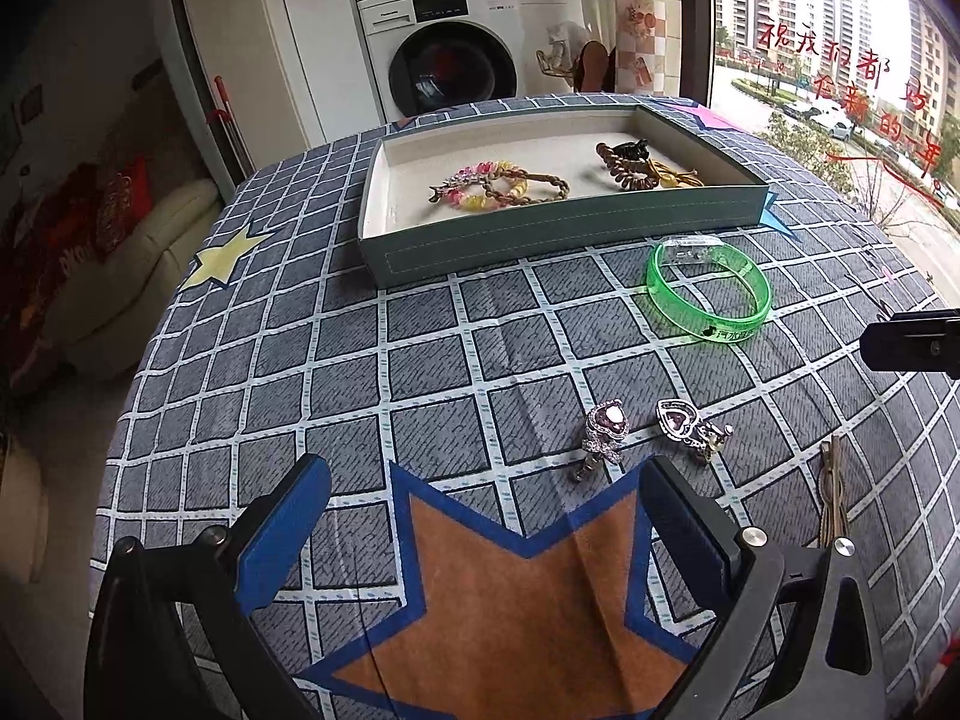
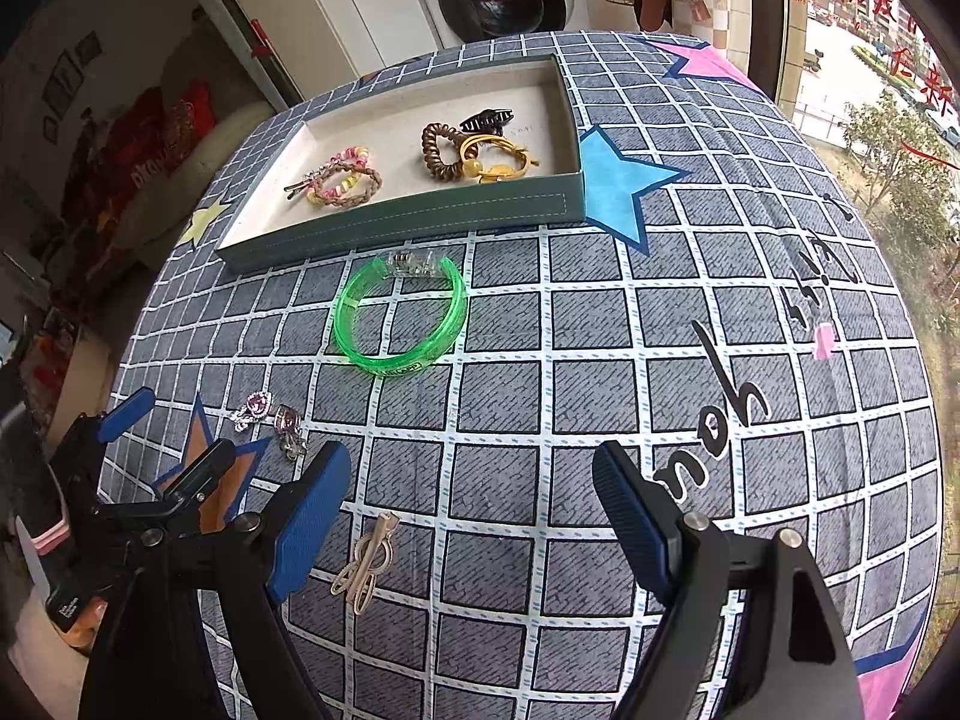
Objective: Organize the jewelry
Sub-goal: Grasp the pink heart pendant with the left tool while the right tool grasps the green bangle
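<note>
A grey-green tray (image 1: 510, 243) (image 2: 420, 222) at the back of the table holds a pink-yellow spiral band, a braided band (image 1: 528, 183) (image 2: 351, 180), a brown coil tie (image 2: 441, 150), a black claw clip and a yellow tie. In front of it lies a green bangle (image 1: 708, 291) (image 2: 402, 312). Two purple heart clips (image 1: 606, 432) (image 1: 690, 426) (image 2: 258, 408) sit just beyond my open left gripper (image 1: 486, 480) (image 2: 174, 426), nothing between its fingers. A beige hairpin (image 2: 366, 564) (image 1: 834, 492) lies beside the left finger of my open, empty right gripper (image 2: 474, 468).
The table wears a grey checked cloth with coloured stars (image 1: 522, 588) (image 2: 624, 186). A washing machine (image 1: 444, 54) and white cabinets stand behind it, a window (image 1: 840, 60) to the right, a sofa (image 1: 120, 276) to the left.
</note>
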Available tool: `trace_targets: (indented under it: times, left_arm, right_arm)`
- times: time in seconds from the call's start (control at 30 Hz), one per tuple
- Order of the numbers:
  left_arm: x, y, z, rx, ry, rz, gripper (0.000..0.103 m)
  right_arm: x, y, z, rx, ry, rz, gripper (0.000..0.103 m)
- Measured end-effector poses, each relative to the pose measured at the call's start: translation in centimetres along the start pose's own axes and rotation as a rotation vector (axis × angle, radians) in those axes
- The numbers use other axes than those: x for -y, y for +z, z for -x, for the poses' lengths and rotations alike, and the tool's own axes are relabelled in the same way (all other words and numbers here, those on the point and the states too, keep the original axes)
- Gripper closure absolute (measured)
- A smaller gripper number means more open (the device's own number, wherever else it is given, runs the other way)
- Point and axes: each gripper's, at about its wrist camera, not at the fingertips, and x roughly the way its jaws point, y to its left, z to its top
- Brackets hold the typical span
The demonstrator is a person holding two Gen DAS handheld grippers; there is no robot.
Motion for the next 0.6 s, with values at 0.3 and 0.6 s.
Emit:
trace_targets:
  times: [0.3, 0.6]
  left_arm:
    - [0.7, 0.6, -1.5, -0.022, -0.004, -0.034, 0.000]
    - [0.7, 1.1, -2.5, -0.030, -0.013, -0.024, 0.000]
  right_arm:
    - [-0.1, 1.3, -1.6, -0.025, -0.019, -0.004, 0.018]
    - [1.0, 3.4, -4.2, -0.047, -0.071, -0.039, 0.018]
